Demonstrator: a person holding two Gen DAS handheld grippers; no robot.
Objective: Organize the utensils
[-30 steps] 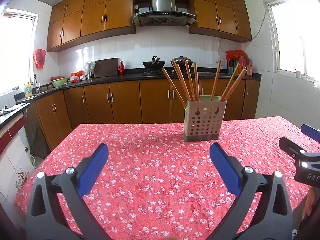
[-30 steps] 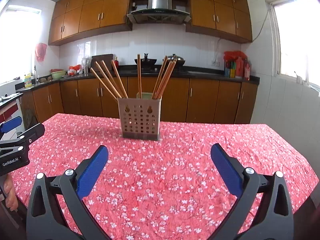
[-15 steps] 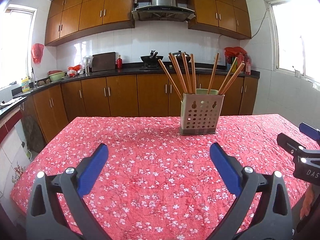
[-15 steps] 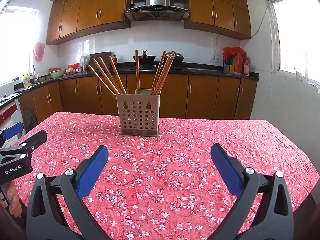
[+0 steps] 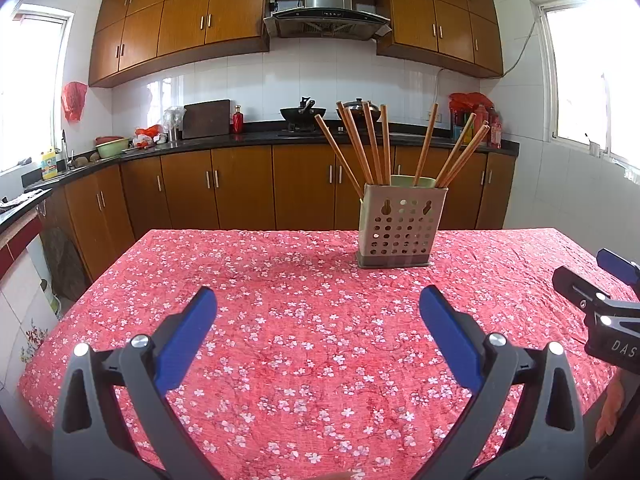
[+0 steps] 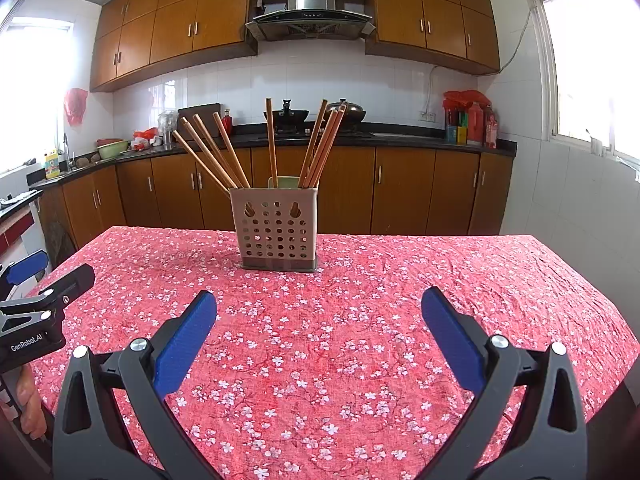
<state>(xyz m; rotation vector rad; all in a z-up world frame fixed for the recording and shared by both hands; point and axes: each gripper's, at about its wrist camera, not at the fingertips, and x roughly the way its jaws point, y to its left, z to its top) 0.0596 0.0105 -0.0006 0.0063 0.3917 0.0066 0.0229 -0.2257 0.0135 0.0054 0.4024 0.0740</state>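
A beige perforated utensil holder (image 5: 401,229) stands upright on the table (image 5: 280,320) with its red floral cloth, and shows in the right wrist view (image 6: 277,232) too. Several wooden chopsticks (image 5: 372,144) stand in it and fan outward, also in the right wrist view (image 6: 224,152). My left gripper (image 5: 318,304) is open and empty, low over the near part of the table, well short of the holder. My right gripper (image 6: 319,306) is open and empty beside it, also short of the holder. Each gripper shows at the edge of the other's view.
The table's edges fall off at the left (image 5: 80,300) and right (image 6: 600,300). Behind it a kitchen counter (image 5: 280,136) with brown cabinets holds a wok, a pot, bottles and bowls. Windows stand on both side walls.
Both cameras have drawn back and tilted up a little, so the holder sits farther off and higher in both views. Both grippers stay open and empty.
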